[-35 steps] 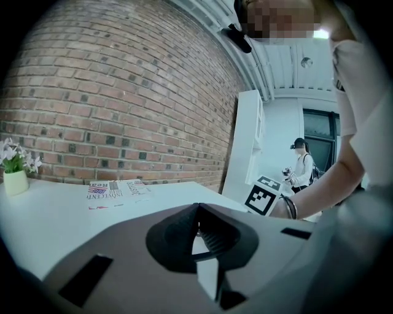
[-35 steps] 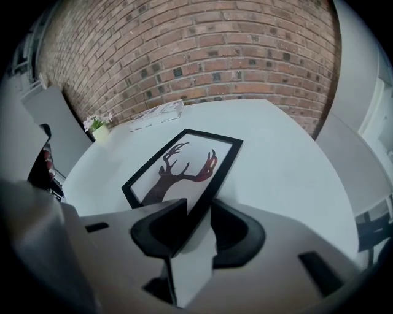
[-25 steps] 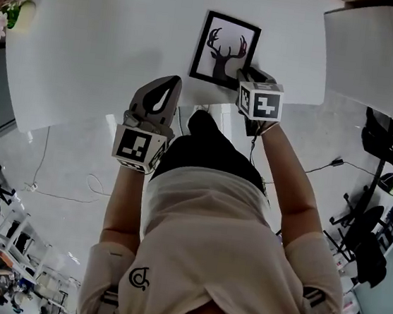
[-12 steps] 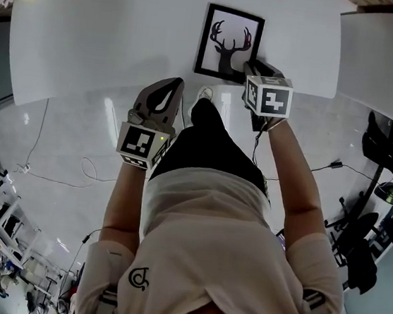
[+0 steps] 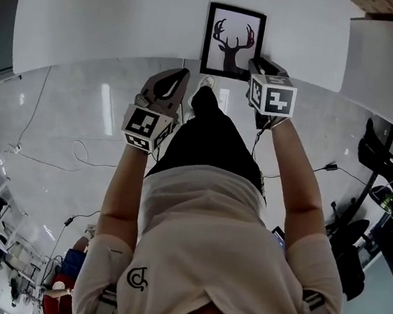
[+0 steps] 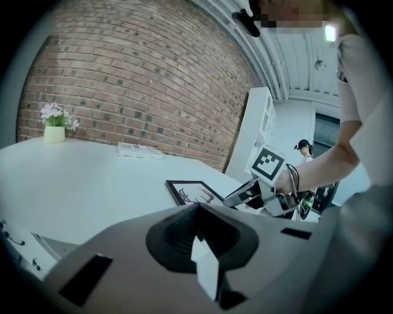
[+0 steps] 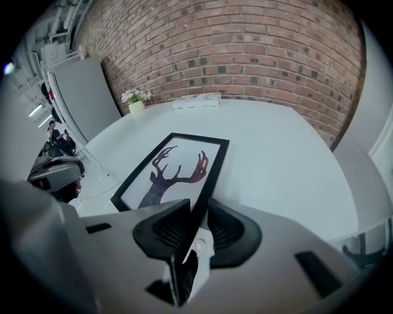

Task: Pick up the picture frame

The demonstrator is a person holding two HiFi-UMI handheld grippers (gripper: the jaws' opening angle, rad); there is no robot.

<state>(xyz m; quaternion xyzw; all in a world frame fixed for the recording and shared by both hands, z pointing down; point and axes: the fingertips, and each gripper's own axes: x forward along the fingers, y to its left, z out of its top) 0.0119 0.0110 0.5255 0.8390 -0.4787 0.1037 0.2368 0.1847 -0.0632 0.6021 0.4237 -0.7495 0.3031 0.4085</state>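
Note:
The picture frame (image 5: 232, 40), black-rimmed with a dark deer-head print on white, lies flat near the front edge of the white table (image 5: 113, 22). My right gripper (image 5: 255, 65) is at the frame's near right corner. In the right gripper view the frame's (image 7: 172, 168) right edge runs between the jaws of the right gripper (image 7: 196, 214), which are closing around it. My left gripper (image 5: 180, 76) hangs shut and empty just off the table's front edge, left of the frame. The left gripper view shows the left gripper (image 6: 199, 230) closed, and the frame (image 6: 193, 191) beyond it.
A small flower pot (image 7: 136, 101) and a printed sheet (image 7: 196, 100) sit at the table's far side by a brick wall. Another white table (image 5: 386, 62) stands to the right. Cables (image 5: 76, 152) trail on the glossy floor below.
My left gripper has come forward and lower, nearer the table's front edge. The right gripper stays at the frame's near right corner, shifted slightly along with it in the picture.

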